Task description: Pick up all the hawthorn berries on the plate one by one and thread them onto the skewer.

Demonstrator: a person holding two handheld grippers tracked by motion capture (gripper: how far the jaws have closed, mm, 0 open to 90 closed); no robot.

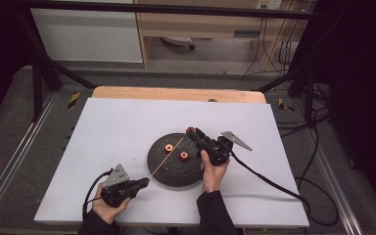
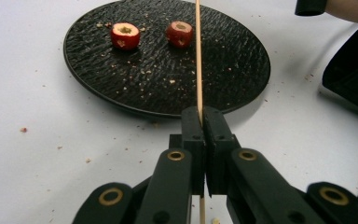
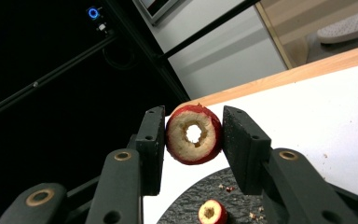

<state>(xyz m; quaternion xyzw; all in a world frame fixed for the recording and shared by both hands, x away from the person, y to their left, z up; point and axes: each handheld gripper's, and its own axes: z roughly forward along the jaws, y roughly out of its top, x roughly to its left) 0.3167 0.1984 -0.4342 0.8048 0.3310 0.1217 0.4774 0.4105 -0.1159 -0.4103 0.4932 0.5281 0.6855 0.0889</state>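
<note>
A cored red fruit piece with a bored centre hole (image 3: 194, 134) is clamped by the right gripper (image 3: 194, 140) above the round black textured plate (image 2: 242, 70). A thin wooden skewer (image 2: 198, 60) is pinched by the left gripper (image 2: 204, 126). Should hole and tip be misaligned, the flesh could be split.

We note the skewer (image 2: 198, 56) runs off the top edge at 12 o'clock; its grasped stretch sits hidden between the jaws.

White table (image 1: 107, 127) bearing black plate (image 1: 169, 174)
</note>
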